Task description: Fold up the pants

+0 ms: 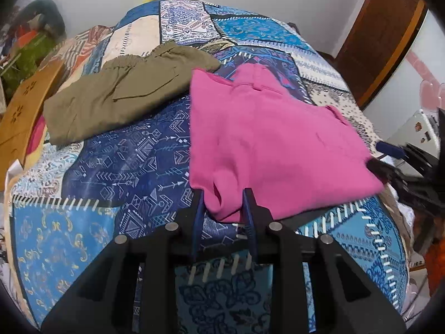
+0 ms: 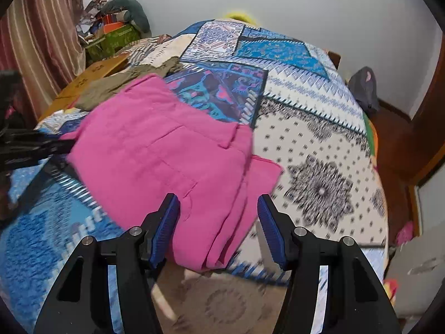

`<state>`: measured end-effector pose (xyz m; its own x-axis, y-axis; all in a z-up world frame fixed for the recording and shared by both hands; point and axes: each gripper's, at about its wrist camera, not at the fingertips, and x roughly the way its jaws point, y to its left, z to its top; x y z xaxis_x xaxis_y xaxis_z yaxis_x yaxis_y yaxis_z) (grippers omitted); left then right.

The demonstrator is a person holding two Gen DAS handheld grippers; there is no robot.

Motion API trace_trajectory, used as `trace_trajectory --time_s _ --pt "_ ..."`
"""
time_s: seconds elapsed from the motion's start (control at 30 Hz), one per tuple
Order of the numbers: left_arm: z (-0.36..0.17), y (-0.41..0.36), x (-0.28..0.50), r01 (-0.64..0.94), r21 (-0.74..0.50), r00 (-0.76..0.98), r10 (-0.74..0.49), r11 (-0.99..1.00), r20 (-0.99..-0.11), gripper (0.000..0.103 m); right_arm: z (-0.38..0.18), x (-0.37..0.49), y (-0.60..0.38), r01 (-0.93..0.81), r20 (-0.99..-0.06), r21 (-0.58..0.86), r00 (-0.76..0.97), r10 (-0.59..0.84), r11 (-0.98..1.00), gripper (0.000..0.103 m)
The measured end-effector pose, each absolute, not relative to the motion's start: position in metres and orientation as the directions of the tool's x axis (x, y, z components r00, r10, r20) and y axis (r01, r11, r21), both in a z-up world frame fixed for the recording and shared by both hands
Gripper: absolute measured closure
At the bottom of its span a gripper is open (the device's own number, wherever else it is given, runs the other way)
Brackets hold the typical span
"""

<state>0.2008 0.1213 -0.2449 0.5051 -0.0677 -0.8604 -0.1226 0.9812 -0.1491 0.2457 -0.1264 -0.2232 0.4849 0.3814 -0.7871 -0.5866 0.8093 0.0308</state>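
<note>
The left gripper (image 1: pixel 224 194) is seen with its 2 blue-padded fingers (image 1: pixel 248 208) set narrowly apart, a fold of pink cloth lying between them. The right gripper (image 2: pixel 218 204) is held with its jaws spread wide, its 2 pads (image 2: pixel 167 222) well apart.

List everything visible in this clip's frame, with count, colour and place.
pink pants: one, pink, folded, near edge of bed
olive pants: one, olive, folded, beyond and left of the pink pair
bedspread: one, blue and white patchwork, covers bed
board: one, orange-brown, left of bed
door: one, brown, far right
curtain: one, red-striped, far left
left gripper: black with blue pads, at near edge of pink pants
right gripper: black with blue pads, open, straddling pink pants' edge
</note>
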Motion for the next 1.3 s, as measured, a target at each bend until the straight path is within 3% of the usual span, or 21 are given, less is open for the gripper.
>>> trace_trajectory --time_s 0.13,0.47,0.6,1.0,1.3 --pt "-0.245 0.13 0.199 -0.114 -0.196 0.505 -0.113 0.974 -0.856 0.069 -0.228 0.26 -0.128 -0.563 -0.777 0.037 0.503 0.378 0.826 0.042" --pt "-0.201 0.137 0.203 -0.086 -0.114 0.545 -0.049 0.99 -0.837 0.07 -0.19 0.274 -0.134 -0.569 -0.724 0.096 0.523 0.45 0.816 0.042" --pt "-0.191 0.12 0.223 -0.042 -0.124 0.573 -0.078 0.991 -0.816 0.07 -0.194 0.284 -0.113 -0.588 -0.734 0.095 0.504 0.456 0.803 0.042" --pt "-0.241 0.114 0.272 -0.063 -0.144 0.506 -0.093 0.988 -0.857 0.068 -0.234 0.299 -0.103 -0.601 -0.808 0.093 0.42 0.413 0.794 0.042" --pt "-0.219 0.138 0.249 -0.092 -0.132 0.521 -0.065 0.987 -0.851 0.067 -0.213 0.291 -0.137 -0.563 -0.802 0.069 0.459 0.382 0.824 0.039"
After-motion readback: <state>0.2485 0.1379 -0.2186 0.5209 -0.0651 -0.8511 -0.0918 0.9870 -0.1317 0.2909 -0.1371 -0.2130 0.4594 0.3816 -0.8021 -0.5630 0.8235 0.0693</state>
